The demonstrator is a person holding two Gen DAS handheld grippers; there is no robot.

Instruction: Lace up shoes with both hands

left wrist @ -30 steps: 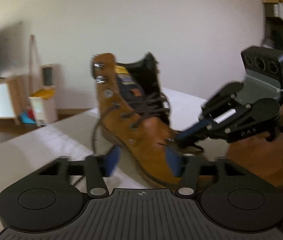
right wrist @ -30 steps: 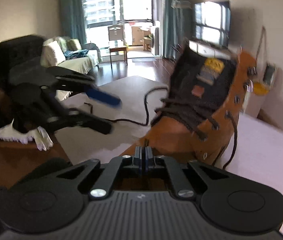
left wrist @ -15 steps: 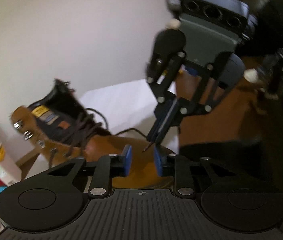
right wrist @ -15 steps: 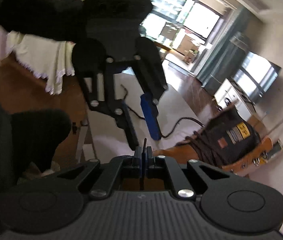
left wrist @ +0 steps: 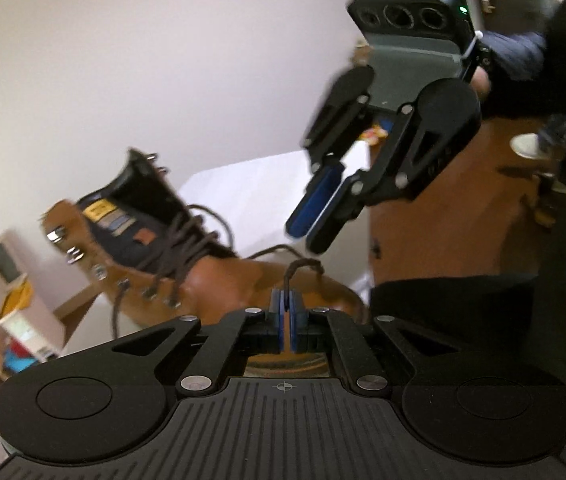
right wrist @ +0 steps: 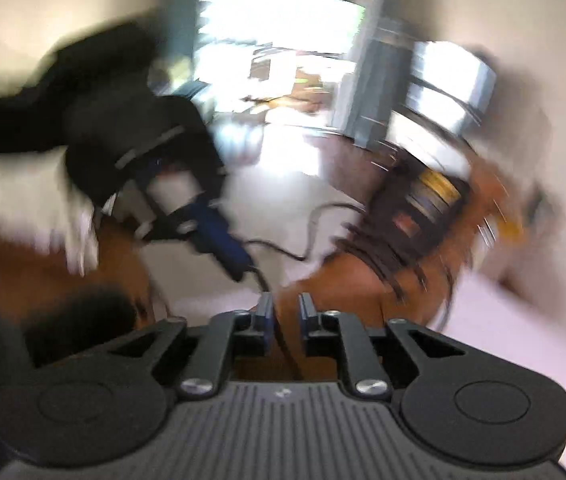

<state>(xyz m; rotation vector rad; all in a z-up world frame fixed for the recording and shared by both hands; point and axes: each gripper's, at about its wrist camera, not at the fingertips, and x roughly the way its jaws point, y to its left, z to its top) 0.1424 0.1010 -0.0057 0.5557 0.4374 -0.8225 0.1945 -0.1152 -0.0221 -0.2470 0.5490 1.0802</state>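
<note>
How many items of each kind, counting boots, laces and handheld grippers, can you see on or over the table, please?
Boot: 1
Lace: 1
Grippers, left gripper and right gripper: 2
Total: 4

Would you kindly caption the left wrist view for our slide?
Left gripper shut on the dark brown lace end above a tan leather boot; right gripper just opening.

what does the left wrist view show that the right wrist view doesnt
Only the left wrist view: the left gripper shut on the lace, sharp; the right gripper from outside, jaws just opening, nothing between them.
Only the right wrist view: the bright window, everything blurred.
Both: the brown boot with dark lacing.
</note>
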